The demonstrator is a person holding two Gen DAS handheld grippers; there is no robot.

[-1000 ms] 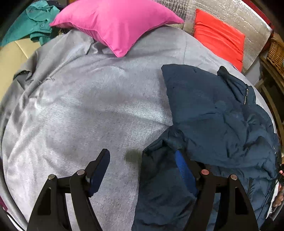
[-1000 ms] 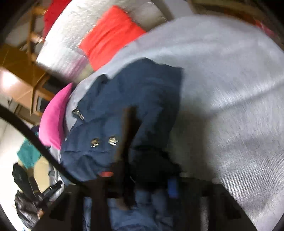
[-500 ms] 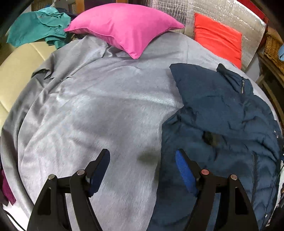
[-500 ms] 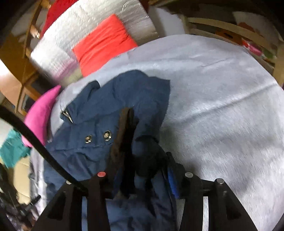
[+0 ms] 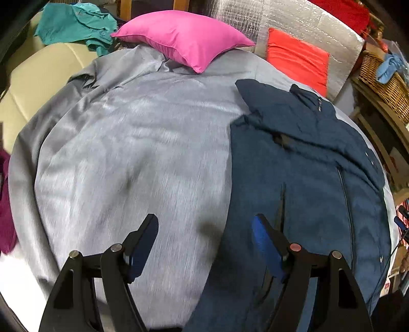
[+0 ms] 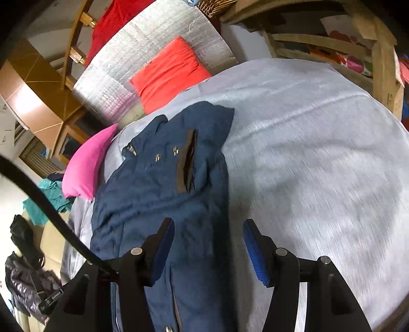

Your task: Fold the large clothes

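Note:
A navy padded jacket (image 5: 306, 166) lies spread on the grey bedspread (image 5: 127, 143), collar toward the far cushions. My left gripper (image 5: 204, 222) hovers open above the jacket's left edge, its right finger over the navy cloth and its left finger over bare bedspread. In the right wrist view the jacket (image 6: 163, 184) shows snaps and a brown-trimmed flap. My right gripper (image 6: 208, 227) hangs above the jacket's right edge with its jaws opening. Nothing is pinched between its blue pads.
A pink pillow (image 5: 184, 38) and a red cushion (image 5: 296, 63) lie at the bed's far end against a silver foil mat (image 5: 294, 20). A teal garment (image 5: 74, 25) lies far left on a cream sofa (image 5: 30, 76). A wicker basket (image 5: 383, 81) and wooden frame (image 6: 378, 63) flank the bed.
My right gripper let go of the bunched jacket cloth, opened and drew back. The left gripper also pulled away from the jacket's fold. The jacket now lies flatter and longer.

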